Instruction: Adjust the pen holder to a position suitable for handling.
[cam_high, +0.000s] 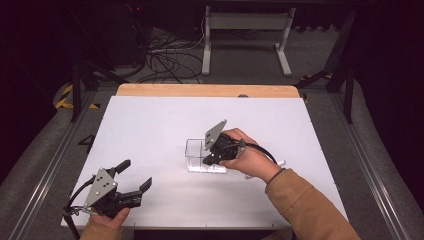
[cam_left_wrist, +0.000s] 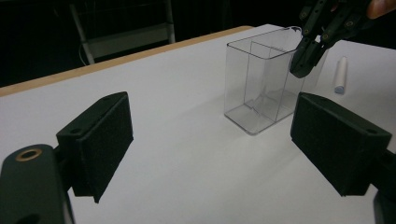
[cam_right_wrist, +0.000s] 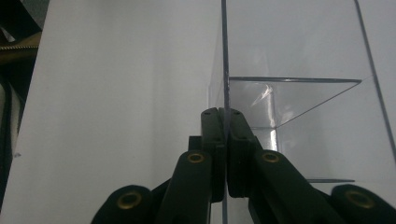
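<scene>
A clear plastic box (cam_high: 200, 156) stands upright on the white table (cam_high: 150, 125), a little toward the right of the middle and nearer the person's edge than the far wooden edge. It is open at the top and split inside by a thin partition into compartments, all empty as far as I can see.

The right gripper (cam_high: 210, 159) comes down from above and has its jaws pinched together on the box's near-right wall, one jaw inside, one outside; in the right gripper view (cam_right_wrist: 225, 154) the thin clear pane runs straight up between the two black pads. The left gripper (cam_high: 136, 180) rests near the table's front-left corner, well apart from the box, its jaws spread wide with nothing between them, pointing toward the box (cam_left_wrist: 261, 84).

To my eye the box is light and stiff, with hard, glossy walls that would slip easily under a loose hold. A single wall is a narrow purchase: lifted that way, it may swing or tilt about the pads. Thin clear plastic like this can crack if squeezed hard. Holding at the rim close to a corner or by the partition, where the walls brace each other, looks the safest.

A small white stick (cam_left_wrist: 340, 74) lies on the table just beyond the box, toward the right edge.
</scene>
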